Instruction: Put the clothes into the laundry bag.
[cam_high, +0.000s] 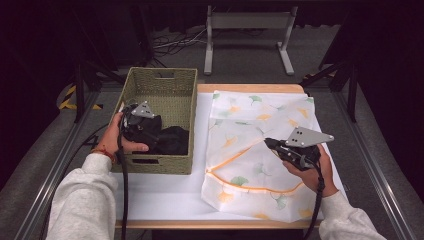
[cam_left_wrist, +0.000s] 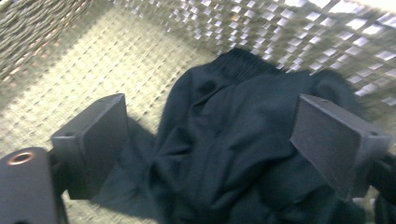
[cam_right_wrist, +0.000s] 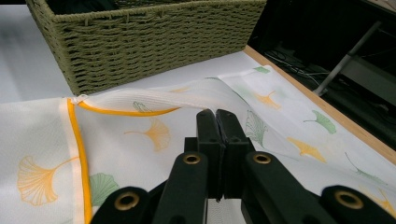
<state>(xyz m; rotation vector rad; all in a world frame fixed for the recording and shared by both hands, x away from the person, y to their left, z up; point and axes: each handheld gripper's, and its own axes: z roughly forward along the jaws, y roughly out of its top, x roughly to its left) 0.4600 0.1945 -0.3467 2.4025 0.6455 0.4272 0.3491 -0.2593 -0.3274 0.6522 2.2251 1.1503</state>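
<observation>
— Step? Where's the garment?
— Black garment (cam_left_wrist: 233, 140) lies crumpled in the basket (cam_high: 160, 80), no clear long axis. Left gripper (cam_left_wrist: 210, 140) straddles it, fingers spread.
— Right gripper (cam_right_wrist: 217, 121)?
— Fingers pressed together, pinching the laundry bag (cam_high: 260, 150) mouth hem, mouth facing the basket on the desk (cam_high: 165, 200).
— Next: likely close, lift.

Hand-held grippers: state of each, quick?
Left hand-held gripper: open, over the black garment in the basket.
Right hand-held gripper: shut on the mesh bag edge.
</observation>
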